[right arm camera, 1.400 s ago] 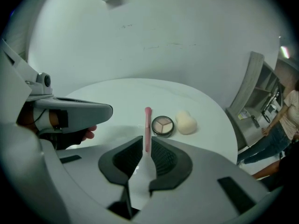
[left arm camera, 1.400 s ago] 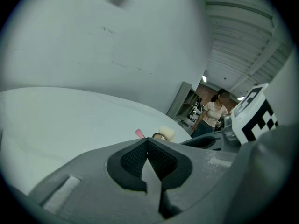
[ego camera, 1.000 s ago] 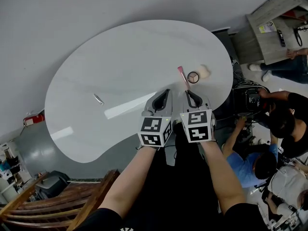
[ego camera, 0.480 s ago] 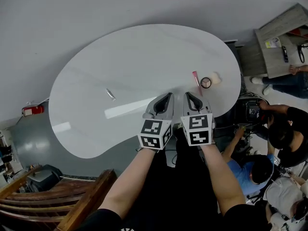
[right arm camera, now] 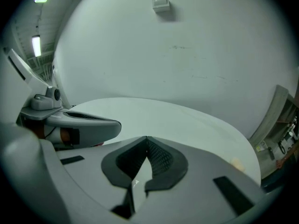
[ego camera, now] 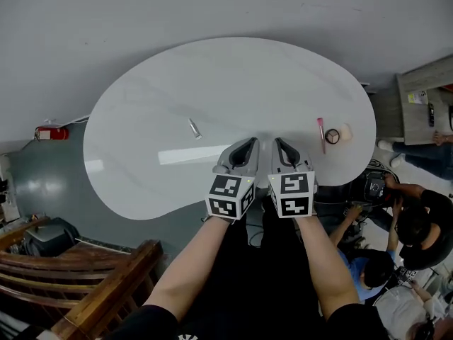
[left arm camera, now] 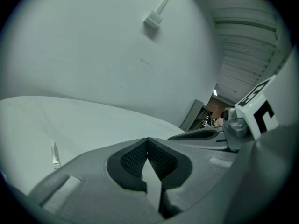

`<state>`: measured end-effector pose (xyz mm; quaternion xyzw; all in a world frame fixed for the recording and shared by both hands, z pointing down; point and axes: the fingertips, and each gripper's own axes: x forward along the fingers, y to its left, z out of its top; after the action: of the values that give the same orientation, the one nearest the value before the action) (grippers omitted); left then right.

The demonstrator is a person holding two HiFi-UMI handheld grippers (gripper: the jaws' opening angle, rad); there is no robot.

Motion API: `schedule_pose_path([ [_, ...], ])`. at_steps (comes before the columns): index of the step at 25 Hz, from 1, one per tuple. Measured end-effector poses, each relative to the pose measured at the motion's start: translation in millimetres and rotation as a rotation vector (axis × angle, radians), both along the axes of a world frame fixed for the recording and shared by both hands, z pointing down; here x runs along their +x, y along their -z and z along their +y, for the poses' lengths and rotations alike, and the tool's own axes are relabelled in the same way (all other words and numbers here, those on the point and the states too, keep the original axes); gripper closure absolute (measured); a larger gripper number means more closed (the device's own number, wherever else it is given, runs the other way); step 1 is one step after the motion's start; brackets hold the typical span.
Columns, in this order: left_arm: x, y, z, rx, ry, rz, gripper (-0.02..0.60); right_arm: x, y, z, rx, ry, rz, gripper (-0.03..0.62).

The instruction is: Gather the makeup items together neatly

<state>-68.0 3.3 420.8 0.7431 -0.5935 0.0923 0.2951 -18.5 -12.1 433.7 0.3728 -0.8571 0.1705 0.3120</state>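
On the white kidney-shaped table (ego camera: 212, 83) a small silver tube (ego camera: 194, 128) lies left of the middle; it also shows in the left gripper view (left arm camera: 55, 154). At the right end lie a pink stick (ego camera: 320, 134), a round compact (ego camera: 332, 136) and a beige puff (ego camera: 345, 132), close together. My left gripper (ego camera: 248, 143) and right gripper (ego camera: 279, 144) hover side by side over the table's near edge, between the tube and that group. The left gripper's (left arm camera: 147, 139) jaws meet at the tips with nothing in them. The right gripper (right arm camera: 146, 137) is also shut and empty.
Several people (ego camera: 414, 225) crouch on the floor past the table's right end, next to a grey shelf (ego camera: 425, 94). A wooden bench (ego camera: 92, 275) stands at the lower left. A red extinguisher (ego camera: 49, 132) lies by the wall. A white box (left arm camera: 153, 20) is on the wall.
Both grippers have moved left along the near edge, away from the pink stick, compact and puff and nearer the silver tube. Both stay shut and empty.
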Motion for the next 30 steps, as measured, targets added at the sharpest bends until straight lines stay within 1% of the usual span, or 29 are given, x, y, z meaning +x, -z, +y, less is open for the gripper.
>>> schedule_pose_path([
  [9,-81.1,9.3,18.3,0.024,0.117,-0.015,0.574,-83.1,10.6,10.7,0.036,0.116,-0.02,0.579],
  [14,-130.1,8.6,31.7,0.023,0.192,-0.023,0.574,-128.3,6.3,22.8,0.029,0.179,-0.023,0.577],
  [18,-163.2,1.9,42.4,0.01,0.237,-0.025,0.574,-162.9,-1.3,34.4,0.003,0.218,-0.025,0.579],
  [24,-198.6,-13.3,55.4,-0.015,0.279,-0.018,0.574,-201.7,-19.5,48.9,-0.026,0.268,-0.019,0.577],
  [30,-218.3,-30.9,60.7,-0.038,0.289,-0.004,0.574,-222.9,-39.4,55.7,-0.049,0.281,0.008,0.576],
])
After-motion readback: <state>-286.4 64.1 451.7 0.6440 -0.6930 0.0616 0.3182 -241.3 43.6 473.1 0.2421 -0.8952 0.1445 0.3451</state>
